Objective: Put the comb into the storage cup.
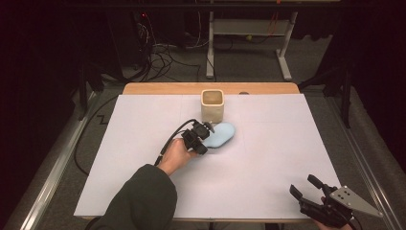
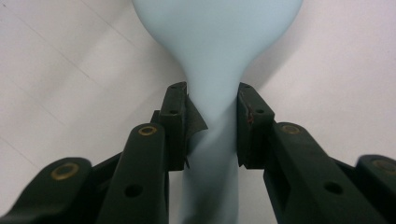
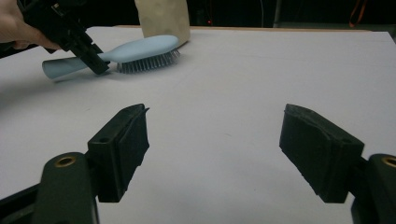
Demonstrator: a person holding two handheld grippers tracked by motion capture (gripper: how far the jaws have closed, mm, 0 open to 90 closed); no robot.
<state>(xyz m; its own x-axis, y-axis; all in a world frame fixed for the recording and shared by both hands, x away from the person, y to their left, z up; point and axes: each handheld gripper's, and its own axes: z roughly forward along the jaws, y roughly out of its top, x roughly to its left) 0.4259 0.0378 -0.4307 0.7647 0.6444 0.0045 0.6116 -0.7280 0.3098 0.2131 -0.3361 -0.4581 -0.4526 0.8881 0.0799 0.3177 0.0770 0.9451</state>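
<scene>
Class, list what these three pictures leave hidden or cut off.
- Hairbrush: left gripper view, head cut by the top edge, bristles face away.
- Cup: contents too dim from the high view; top cropped in right gripper view.
- Right gripper: high view, its hand cut by the bottom edge.

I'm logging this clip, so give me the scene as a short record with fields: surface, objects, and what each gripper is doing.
surface: white sheet over a wooden table
hairbrush: light blue hairbrush, bristles down, lying in front of the cup
cup: cream square cup, upright, open top, near the far edge
left gripper: left gripper shut on the hairbrush's handle, just behind the head
right gripper: right gripper open, holding nothing, at the near right corner above the sheet
contact: whether the brush head touches the cup cannot be told
</scene>
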